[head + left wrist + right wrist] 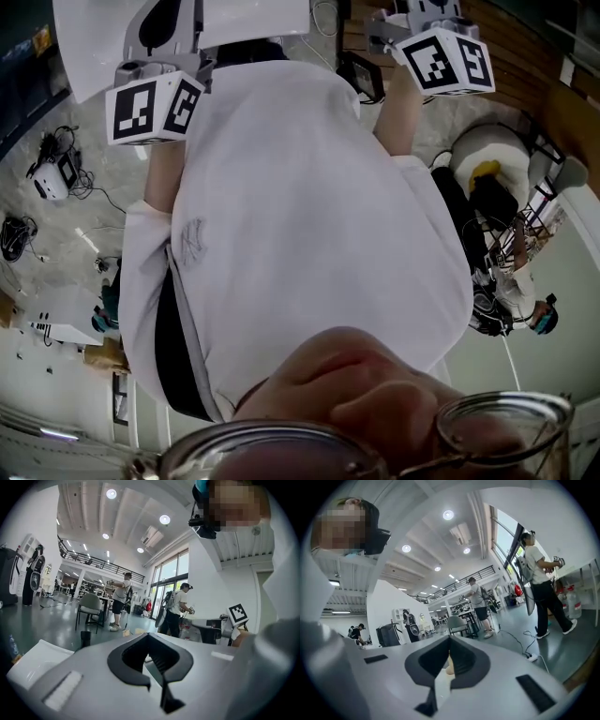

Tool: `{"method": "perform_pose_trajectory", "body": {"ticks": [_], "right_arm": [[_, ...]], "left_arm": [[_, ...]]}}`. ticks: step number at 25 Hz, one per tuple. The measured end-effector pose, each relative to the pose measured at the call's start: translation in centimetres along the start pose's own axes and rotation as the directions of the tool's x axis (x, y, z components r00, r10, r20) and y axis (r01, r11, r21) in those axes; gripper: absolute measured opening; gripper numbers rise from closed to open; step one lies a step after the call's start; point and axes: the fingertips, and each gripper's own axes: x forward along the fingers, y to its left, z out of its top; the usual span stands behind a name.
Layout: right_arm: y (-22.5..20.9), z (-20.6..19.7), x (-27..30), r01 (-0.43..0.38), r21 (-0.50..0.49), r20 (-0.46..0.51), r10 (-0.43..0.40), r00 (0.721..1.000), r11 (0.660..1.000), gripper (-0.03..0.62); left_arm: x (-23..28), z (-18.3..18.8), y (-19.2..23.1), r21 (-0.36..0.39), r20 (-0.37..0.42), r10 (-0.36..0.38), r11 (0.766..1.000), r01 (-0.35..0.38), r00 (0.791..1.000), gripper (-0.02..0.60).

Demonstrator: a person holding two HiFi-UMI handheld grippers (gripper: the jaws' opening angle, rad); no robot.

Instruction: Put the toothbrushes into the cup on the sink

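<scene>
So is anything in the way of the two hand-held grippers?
Nothing visible. The left hand-held gripper and right hand-held gripper point into open space, jaws shut and empty. No toothbrush, cup or sink shows.

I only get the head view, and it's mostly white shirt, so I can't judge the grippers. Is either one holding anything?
Observer: No. The right gripper is shut, gripping nothing.
Operator: And the left?
Observer: The left gripper has its jaws together, also with nothing in them.
Operator: Any sink or cup ahead of them?
Observer: None in either gripper view; both look out level over an open hall floor.
</scene>
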Motion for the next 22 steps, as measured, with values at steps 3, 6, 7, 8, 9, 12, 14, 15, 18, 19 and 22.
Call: {"method": "perform_pose_trajectory", "body": {"ticks": [3, 6, 7, 8, 9, 12, 14, 15, 18, 19, 22], "right_arm": [[1.0, 0.2, -0.9, -0.01, -0.021, -0.009, 0.01, 1.0, 1.0, 0.009], [1.9, -0.1, -1.8, -0.014, -0.033, -0.025, 0.013, 1.0, 0.999, 0.01], [2.2, -0.2, -2.0, -0.019, -0.035, -0.03, 0.018, 0.999, 0.999, 0.009], [2.5, -0.3, -2.3, -0.026, -0.036, -0.036, 0.025, 0.999, 0.999, 0.009], [2.7, -0.5, -2.5, -0.03, -0.039, -0.042, 0.029, 0.999, 0.999, 0.009], [2.6, -1.1, -3.5, -0.02, -0.047, -0.061, 0.018, 0.998, 0.999, 0.009], [2.4, -1.6, -4.2, -0.006, -0.051, -0.072, 0.003, 0.997, 0.999, 0.009], [2.4, -1.9, -4.5, -0.001, -0.051, -0.077, -0.003, 0.997, 0.999, 0.009], [2.2, -2.5, -5.7, 0.008, -0.05, -0.087, -0.012, 0.996, 0.999, 0.009], [2.2, -2.5, -6.2, 0.011, -0.052, -0.089, -0.016, 0.996, 0.999, 0.009], [2.2, -2.5, -6.9, 0.017, -0.069, -0.091, -0.023, 0.996, 0.998, 0.009]], "left_arm": [[-0.5, -0.2, 0.0, -0.007, 0.007, 0.009, 1.0, -0.009, 1.0, 0.006], [-0.9, -0.5, 0.1, -0.012, 0.012, 0.017, 1.0, -0.017, 1.0, 0.006], [-1.0, -0.5, 0.2, -0.011, 0.014, 0.022, 1.0, -0.022, 1.0, 0.006], [-1.0, -0.6, 0.3, -0.009, 0.015, 0.028, 1.0, -0.028, 0.999, 0.006], [-1.0, -0.6, 0.4, -0.009, 0.017, 0.035, 0.999, -0.034, 0.999, 0.005], [-1.1, -0.7, 0.7, -0.018, 0.025, 0.049, 0.999, -0.048, 0.999, 0.006], [-1.3, -0.9, 0.9, -0.025, 0.027, 0.056, 0.998, -0.056, 0.998, 0.005], [-1.5, -1.0, 0.9, -0.028, 0.027, 0.06, 0.998, -0.059, 0.998, 0.006], [-1.9, -1.3, 0.5, -0.028, 0.032, 0.061, 0.998, -0.06, 0.998, 0.006], [-2.0, -1.2, 0.2, -0.025, 0.037, 0.059, 0.998, -0.058, 0.998, 0.005], [-2.3, -0.9, -0.4, -0.02, 0.049, 0.05, 0.999, -0.049, 0.998, 0.005]]}}
